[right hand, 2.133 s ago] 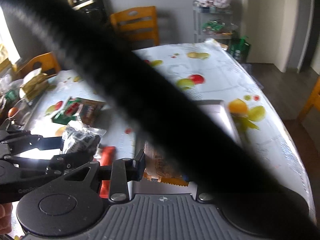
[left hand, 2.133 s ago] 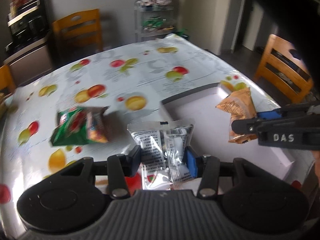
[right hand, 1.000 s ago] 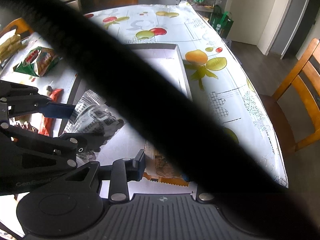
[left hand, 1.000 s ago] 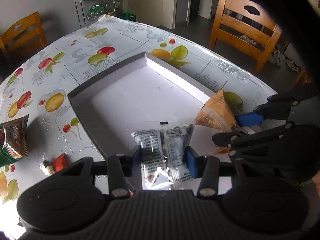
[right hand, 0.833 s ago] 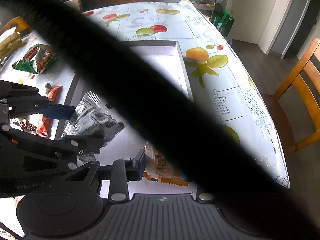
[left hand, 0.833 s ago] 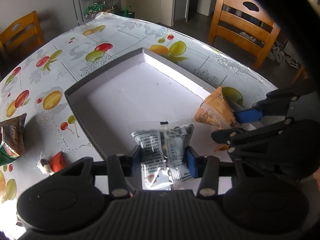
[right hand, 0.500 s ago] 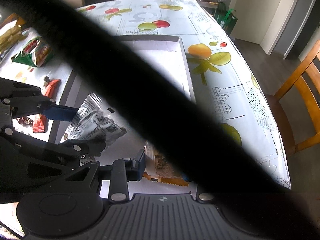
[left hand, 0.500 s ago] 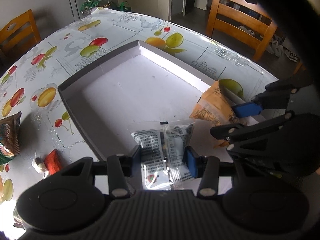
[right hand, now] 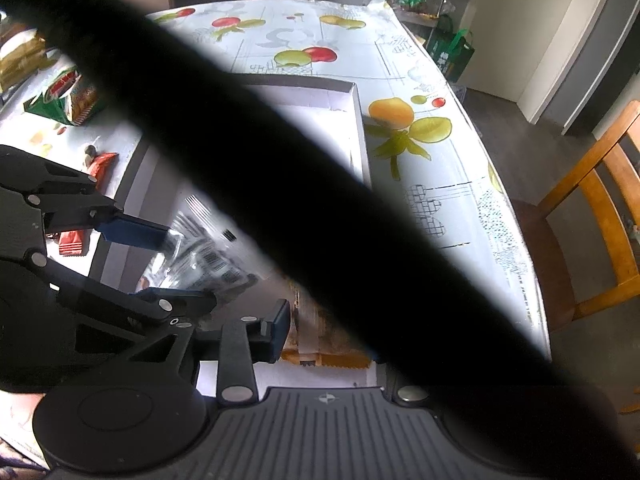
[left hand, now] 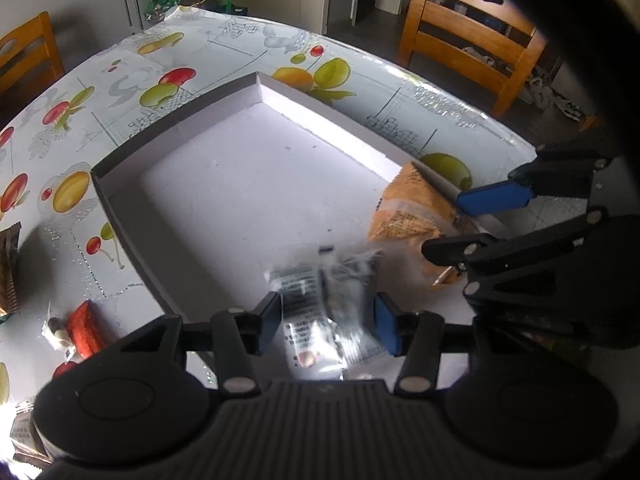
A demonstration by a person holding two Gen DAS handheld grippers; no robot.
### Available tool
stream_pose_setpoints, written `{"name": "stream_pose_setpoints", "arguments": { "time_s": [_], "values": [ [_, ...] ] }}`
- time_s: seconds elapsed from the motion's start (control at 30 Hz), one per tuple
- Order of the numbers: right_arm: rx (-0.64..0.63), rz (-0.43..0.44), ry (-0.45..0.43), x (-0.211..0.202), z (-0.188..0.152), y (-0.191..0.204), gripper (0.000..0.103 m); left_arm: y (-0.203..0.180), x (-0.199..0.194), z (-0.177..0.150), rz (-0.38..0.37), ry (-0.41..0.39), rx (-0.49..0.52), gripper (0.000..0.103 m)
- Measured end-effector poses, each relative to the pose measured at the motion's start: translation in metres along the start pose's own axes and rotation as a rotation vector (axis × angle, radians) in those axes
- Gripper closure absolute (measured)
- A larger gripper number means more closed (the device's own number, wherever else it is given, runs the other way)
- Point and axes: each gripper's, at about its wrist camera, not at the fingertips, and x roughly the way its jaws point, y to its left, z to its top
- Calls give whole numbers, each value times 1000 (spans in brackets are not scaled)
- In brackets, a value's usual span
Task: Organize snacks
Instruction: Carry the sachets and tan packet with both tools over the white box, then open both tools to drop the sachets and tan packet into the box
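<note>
Jaws of my left gripper (left hand: pixel 326 322) and right gripper (left hand: pixel 454 224) have just spread above the white tray (left hand: pixel 176 132), the clear packet (left hand: pixel 324 300) slipping blurred between loosened pads, the orange packet (left hand: pixel 408 212) seemingly freed, both drops likely landing.

Each black hand-held gripper (left hand: pixel 326 312) has blue pads (left hand: pixel 386 330), silver screws and a ribbed body.

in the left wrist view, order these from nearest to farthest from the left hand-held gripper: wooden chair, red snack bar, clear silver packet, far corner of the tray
1. Clear silver packet, between the left hand-held gripper fingers.
2. Red snack bar, on the table at left.
3. Tray far corner, middle.
4. Wooden chair, beyond the table, upper right.
</note>
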Motion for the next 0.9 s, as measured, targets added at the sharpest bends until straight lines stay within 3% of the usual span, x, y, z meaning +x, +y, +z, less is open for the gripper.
{"name": "stream_pose_setpoints", "arguments": {
  "time_s": [0.17,0.4,0.53,0.9],
  "values": [
    [-1,-18,-40,-18,3,-7,48,1,-13,-1,-12,-31,-2,40],
    [4,6,-131,-41,29,-1,47,5,-43,-7,-5,-86,-15,40],
    [-25,35,-168,-47,45,15,39,18,-61,-16,29,-109,-55,40],
    [-104,112,-186,-49,65,62,34,78,-97,-51,146,-115,-238,40]
  ]
}}
